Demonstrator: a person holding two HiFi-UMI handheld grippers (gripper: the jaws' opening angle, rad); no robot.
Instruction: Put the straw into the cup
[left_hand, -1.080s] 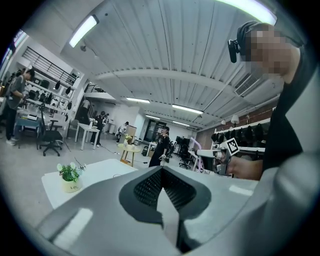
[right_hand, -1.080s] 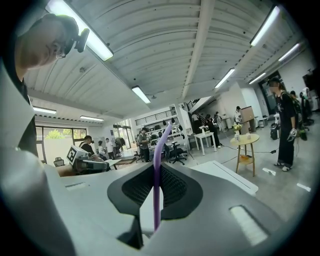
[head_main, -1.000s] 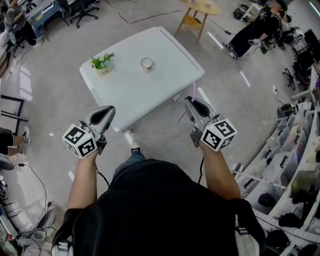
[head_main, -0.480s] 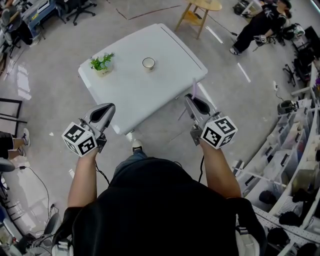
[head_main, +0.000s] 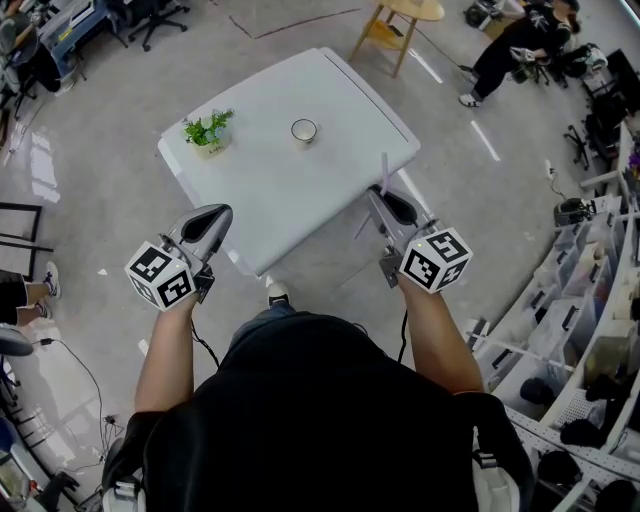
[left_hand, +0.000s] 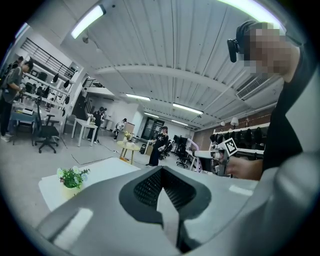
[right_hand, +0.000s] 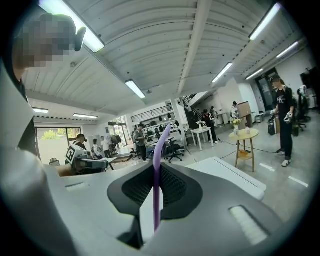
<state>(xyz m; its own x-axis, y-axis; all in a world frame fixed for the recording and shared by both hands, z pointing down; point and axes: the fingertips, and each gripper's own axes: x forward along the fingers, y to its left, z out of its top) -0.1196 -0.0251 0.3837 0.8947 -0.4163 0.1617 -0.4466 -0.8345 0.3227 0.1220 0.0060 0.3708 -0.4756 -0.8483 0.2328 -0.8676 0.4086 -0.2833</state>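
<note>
Straw: purple, upright, pinched in right gripper, at the table's near right edge.
Cup: mid-table, toward its far side.
Left gripper: jaws together, empty, off the table's near corner.
Plant: table's left end.

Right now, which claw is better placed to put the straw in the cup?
Right: the right claw is shut on the straw; the left claw is shut, empty. The cup stands ahead.

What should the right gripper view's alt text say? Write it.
The right gripper is shut on a purple straw that sticks up past it. Beyond are a white table, a round side table and people in a workshop.
</note>
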